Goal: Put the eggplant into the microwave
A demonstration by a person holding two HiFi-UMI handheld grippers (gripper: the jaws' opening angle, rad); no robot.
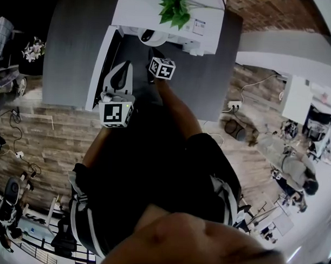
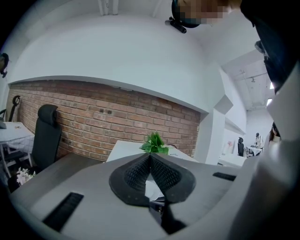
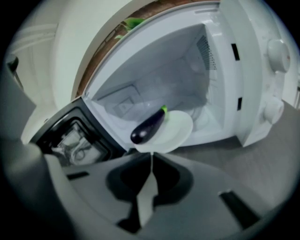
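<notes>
A dark purple eggplant (image 3: 148, 127) with a green stem lies on a small white plate (image 3: 177, 130). The plate hangs at the mouth of the open white microwave (image 3: 220, 70), half over its floor. My right gripper (image 3: 151, 157) is shut on the plate's near rim. From the head view the plate (image 1: 153, 37) sits just below the microwave (image 1: 174, 23), with the right gripper's marker cube (image 1: 162, 68) behind it. My left gripper (image 2: 150, 156) is shut with nothing in it and points level over the grey table (image 2: 70, 178).
The microwave door (image 3: 70, 136) hangs open to the left of the plate, its dark window facing me. A green plant (image 1: 174, 7) stands on top of the microwave. Two round knobs (image 3: 277, 54) sit on the right panel. A brick wall (image 2: 93, 122) backs the table.
</notes>
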